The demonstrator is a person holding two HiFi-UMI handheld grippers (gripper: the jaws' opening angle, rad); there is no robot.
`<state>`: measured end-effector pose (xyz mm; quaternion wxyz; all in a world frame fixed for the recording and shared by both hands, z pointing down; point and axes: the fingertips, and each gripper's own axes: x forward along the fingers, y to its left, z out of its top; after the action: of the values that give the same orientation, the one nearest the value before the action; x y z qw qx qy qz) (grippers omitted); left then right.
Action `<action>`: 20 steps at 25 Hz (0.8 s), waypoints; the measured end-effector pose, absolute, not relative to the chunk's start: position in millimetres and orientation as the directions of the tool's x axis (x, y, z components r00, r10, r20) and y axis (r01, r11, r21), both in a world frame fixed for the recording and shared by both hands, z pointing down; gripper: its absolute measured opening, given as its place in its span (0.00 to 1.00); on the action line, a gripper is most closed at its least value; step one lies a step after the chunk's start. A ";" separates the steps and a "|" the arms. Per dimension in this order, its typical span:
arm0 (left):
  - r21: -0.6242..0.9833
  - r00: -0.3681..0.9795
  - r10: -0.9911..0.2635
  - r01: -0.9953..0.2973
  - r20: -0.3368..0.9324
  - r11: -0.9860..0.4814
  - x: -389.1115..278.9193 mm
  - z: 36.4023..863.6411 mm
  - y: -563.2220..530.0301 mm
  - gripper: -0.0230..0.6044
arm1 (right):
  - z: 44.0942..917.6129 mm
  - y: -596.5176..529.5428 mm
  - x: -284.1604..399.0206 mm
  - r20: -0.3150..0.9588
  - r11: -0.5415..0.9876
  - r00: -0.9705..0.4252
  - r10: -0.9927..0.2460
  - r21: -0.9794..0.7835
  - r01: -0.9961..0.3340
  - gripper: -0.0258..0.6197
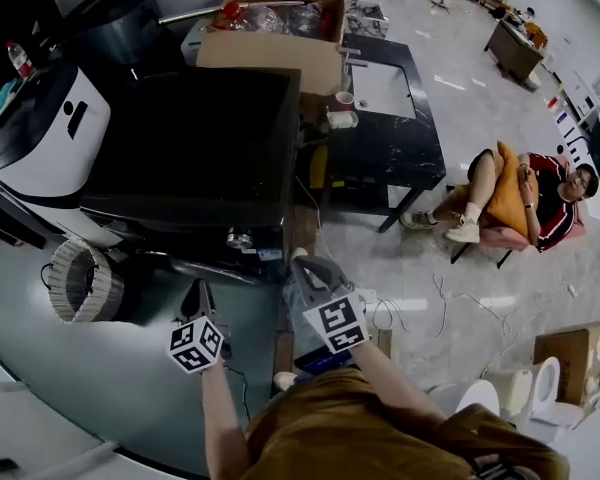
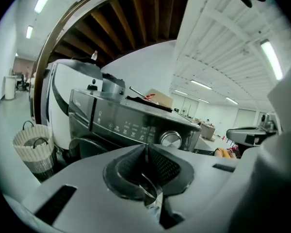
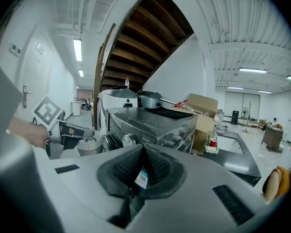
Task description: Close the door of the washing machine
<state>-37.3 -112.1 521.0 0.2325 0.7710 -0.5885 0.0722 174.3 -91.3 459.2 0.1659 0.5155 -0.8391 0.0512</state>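
The dark washing machine stands ahead of me, its control panel and silver knob facing me. Its round door shows on the front, low down; I cannot tell whether it is latched. My left gripper hovers in front of the machine, raised and apart from it, jaws shut with nothing between them. My right gripper is beside it to the right, also shut and empty. The left gripper also shows in the right gripper view.
A woven laundry basket stands on the floor left of the machine, next to a white appliance. Cardboard boxes and a black table lie behind. A person sits on a chair at the right. Cables trail on the floor.
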 end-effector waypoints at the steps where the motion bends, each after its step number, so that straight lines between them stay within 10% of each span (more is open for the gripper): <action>1: 0.259 0.290 -0.881 -0.945 0.374 -0.201 -39.2 512.5 -105.8 0.10 | 455.8 -87.9 169.8 0.322 0.468 -0.419 -0.849 0.090 -0.879 0.06; 20: 0.268 0.225 -0.944 -0.951 0.243 -0.158 -67.9 447.6 -56.8 0.08 | 429.9 -58.7 132.9 0.267 0.530 -0.485 -0.833 0.136 -0.837 0.06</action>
<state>-67.9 -56.8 447.6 0.1835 0.7609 -0.6224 0.0093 132.9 -58.7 429.9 0.1513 0.4846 -0.8615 0.0061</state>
